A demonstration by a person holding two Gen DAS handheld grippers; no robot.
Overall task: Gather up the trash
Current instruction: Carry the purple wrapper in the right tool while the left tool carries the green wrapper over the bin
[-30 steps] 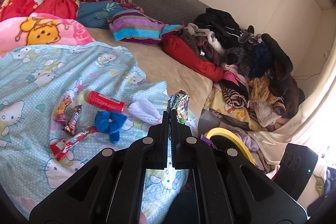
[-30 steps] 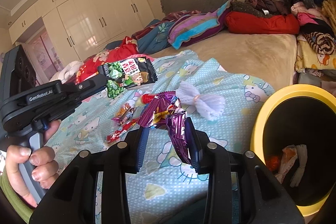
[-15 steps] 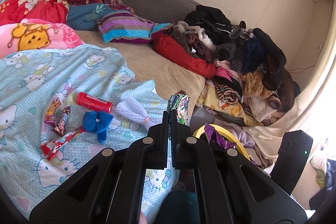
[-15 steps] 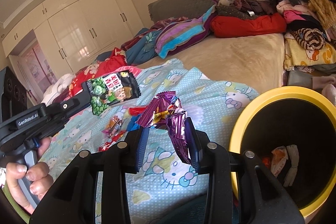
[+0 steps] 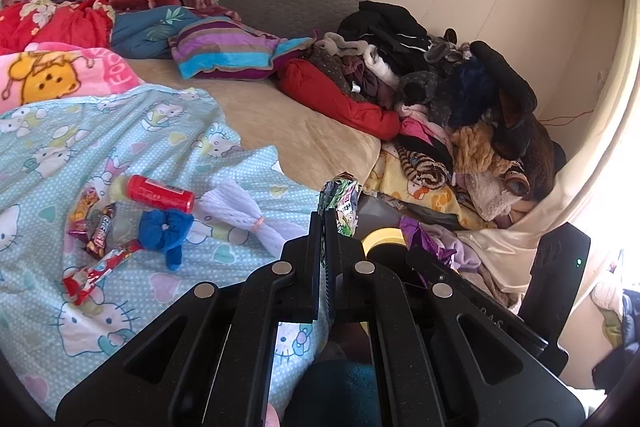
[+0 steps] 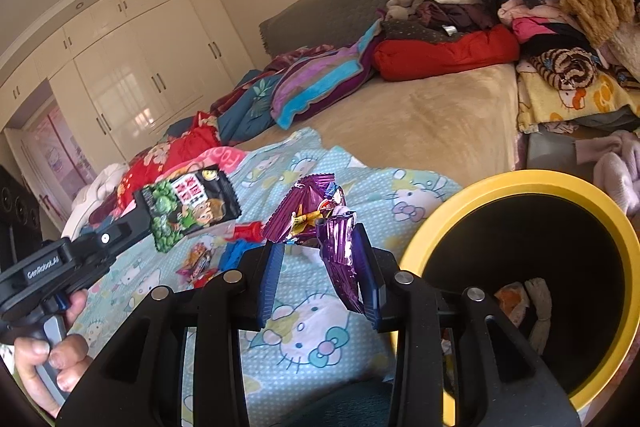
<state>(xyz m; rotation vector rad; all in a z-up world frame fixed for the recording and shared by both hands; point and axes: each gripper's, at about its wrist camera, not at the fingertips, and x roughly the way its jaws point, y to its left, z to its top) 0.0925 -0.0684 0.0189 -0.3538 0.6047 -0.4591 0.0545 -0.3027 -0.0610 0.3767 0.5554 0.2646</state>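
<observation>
My left gripper (image 5: 323, 223) is shut on a green and black snack packet (image 5: 343, 201), which also shows in the right wrist view (image 6: 188, 211). My right gripper (image 6: 320, 267) stands wide, with a crumpled purple wrapper (image 6: 324, 227) resting against its right finger, just left of the yellow-rimmed black bin (image 6: 520, 187). The bin holds some trash (image 6: 524, 301). In the left wrist view the bin's rim (image 5: 382, 237) and the purple wrapper (image 5: 424, 239) peek out behind my fingers. A red can (image 5: 160, 191) and several candy wrappers (image 5: 100, 231) lie on the light-blue blanket (image 5: 100, 131).
A blue cloth bow (image 5: 166, 233) and a white one (image 5: 244, 217) lie by the wrappers. A heap of clothes (image 5: 452, 87) fills the bed's right side. Pillows and blankets (image 5: 224, 47) lie at the head. White wardrobes (image 6: 132, 67) stand behind.
Both grippers have swung right towards the bin, which now looms larger in the right wrist view. The right gripper and purple wrapper have come into the left wrist view.
</observation>
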